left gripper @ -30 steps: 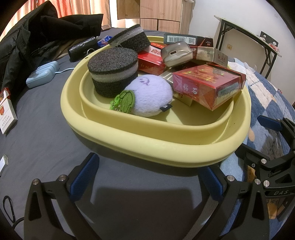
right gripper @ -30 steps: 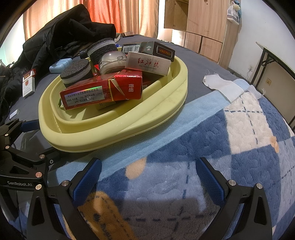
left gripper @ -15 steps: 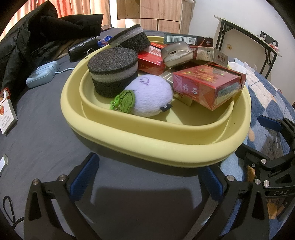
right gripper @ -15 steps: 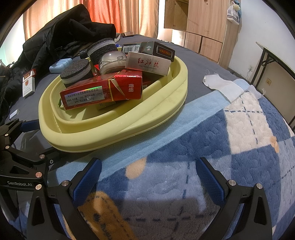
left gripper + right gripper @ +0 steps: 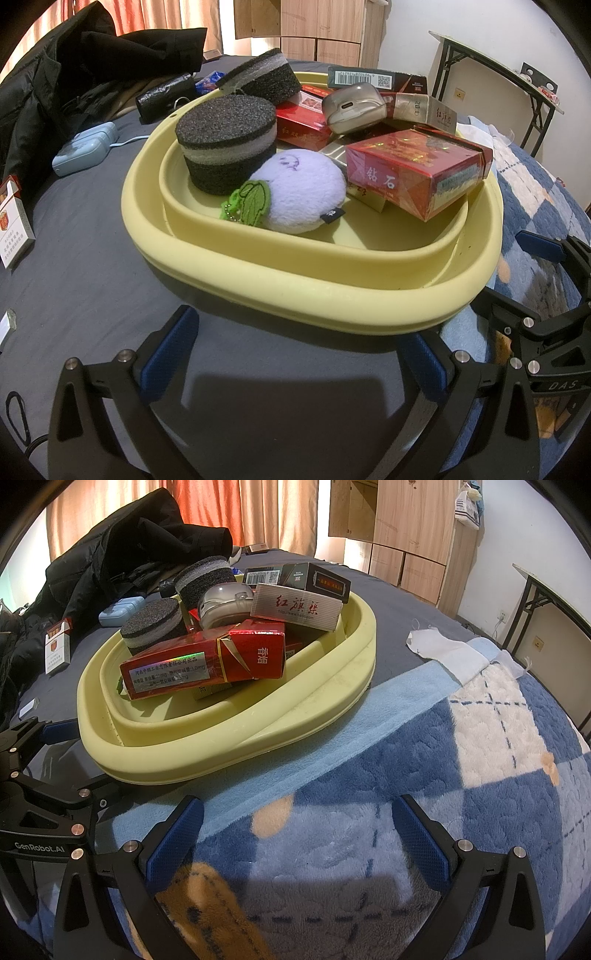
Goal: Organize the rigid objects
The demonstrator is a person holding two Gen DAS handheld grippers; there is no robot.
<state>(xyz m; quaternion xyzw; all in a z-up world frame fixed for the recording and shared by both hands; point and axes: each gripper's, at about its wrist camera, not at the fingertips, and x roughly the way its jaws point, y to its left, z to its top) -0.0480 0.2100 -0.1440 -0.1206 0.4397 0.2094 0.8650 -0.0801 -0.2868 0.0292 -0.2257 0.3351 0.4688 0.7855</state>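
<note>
A yellow basin (image 5: 258,291) on the bed holds the gathered boxes (image 5: 413,173), two foam pucks (image 5: 225,147), a plush (image 5: 299,192) and a case (image 5: 354,107), heaped to keep them together. Just before the basin, the left gripper (image 5: 291,354) and right gripper (image 5: 295,834) hover, spread and empty; one pack (image 5: 13,225) lies outside, well left of it.

The left claw (image 5: 295,354), a black two-finger frame with blue textured pads (image 5: 170,350), hangs low with its fingers spread wide and nothing between them. The right claw (image 5: 295,834), of the same black build with blue pads (image 5: 175,836), is likewise spread wide and empty. Each claw shows at the edge of the other's view, side by side.
</note>
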